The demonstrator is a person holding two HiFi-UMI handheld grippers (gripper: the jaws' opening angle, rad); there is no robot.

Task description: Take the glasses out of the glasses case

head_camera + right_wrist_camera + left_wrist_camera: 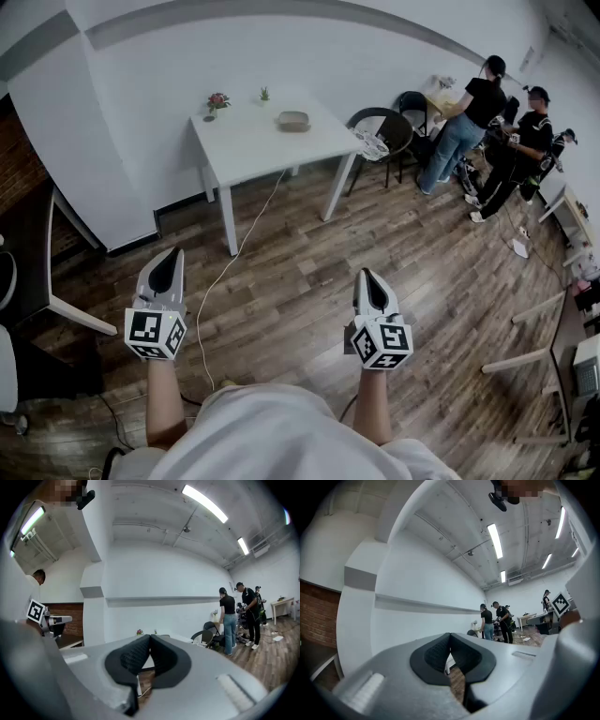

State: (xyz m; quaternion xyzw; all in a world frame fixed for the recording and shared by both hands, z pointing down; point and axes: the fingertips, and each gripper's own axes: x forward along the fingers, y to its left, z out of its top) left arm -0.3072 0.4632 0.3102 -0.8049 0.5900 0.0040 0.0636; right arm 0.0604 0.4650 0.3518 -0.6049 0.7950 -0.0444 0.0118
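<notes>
A grey glasses case [293, 120] lies shut on the white table [244, 141] across the room; no glasses show. My left gripper [170, 262] and right gripper [367, 278] are held over the wooden floor, well short of the table. Both are shut with nothing between the jaws. In the left gripper view the black pads [450, 651] meet at the tip, and my left gripper [450, 637] points toward the far wall. The right gripper [150, 639] looks toward the table [161, 637], its pads [149, 656] also touching.
Two small potted plants [217, 100] stand on the table's far side. A white cable [225, 272] runs across the floor from the table. A black chair [384, 131] is right of it. Two people [487, 122] stand at the far right. Another table edge [70, 272] is at left.
</notes>
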